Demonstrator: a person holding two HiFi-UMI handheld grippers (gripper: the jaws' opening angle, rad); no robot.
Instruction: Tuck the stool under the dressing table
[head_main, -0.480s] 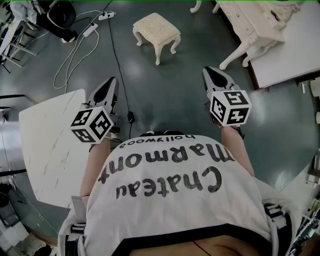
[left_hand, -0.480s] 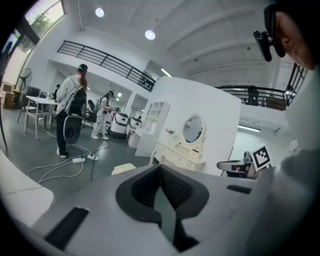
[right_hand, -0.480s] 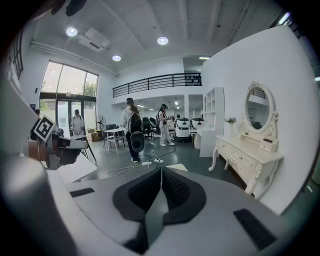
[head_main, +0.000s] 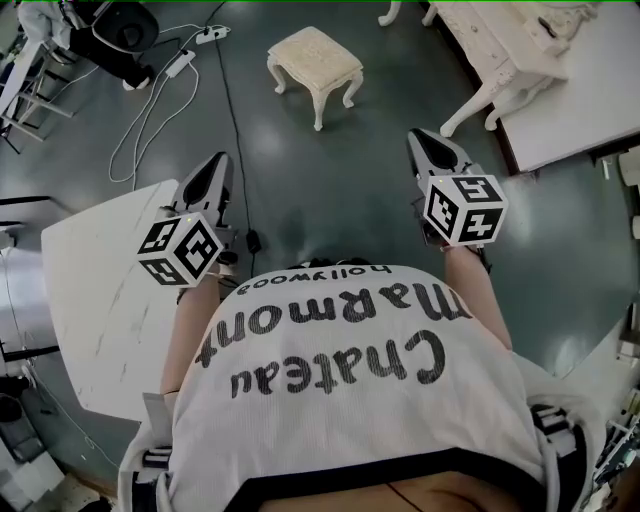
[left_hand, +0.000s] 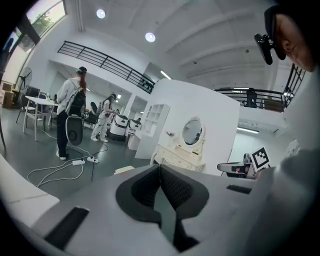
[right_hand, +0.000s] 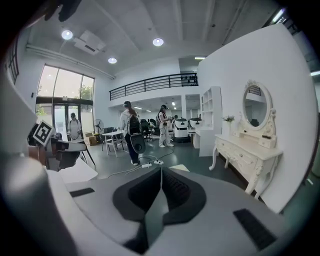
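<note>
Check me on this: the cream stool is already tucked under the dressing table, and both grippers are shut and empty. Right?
Not quite. The head view shows the stool standing out on the open floor, apart from the dressing table, not under it. The left gripper and right gripper are indeed shut and empty.

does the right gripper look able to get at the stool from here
Probably not yet: the stool stands well ahead of the right gripper, apart from it, and the gripper's jaws are shut. Only bare floor lies between them, so stepping closer should do.
</note>
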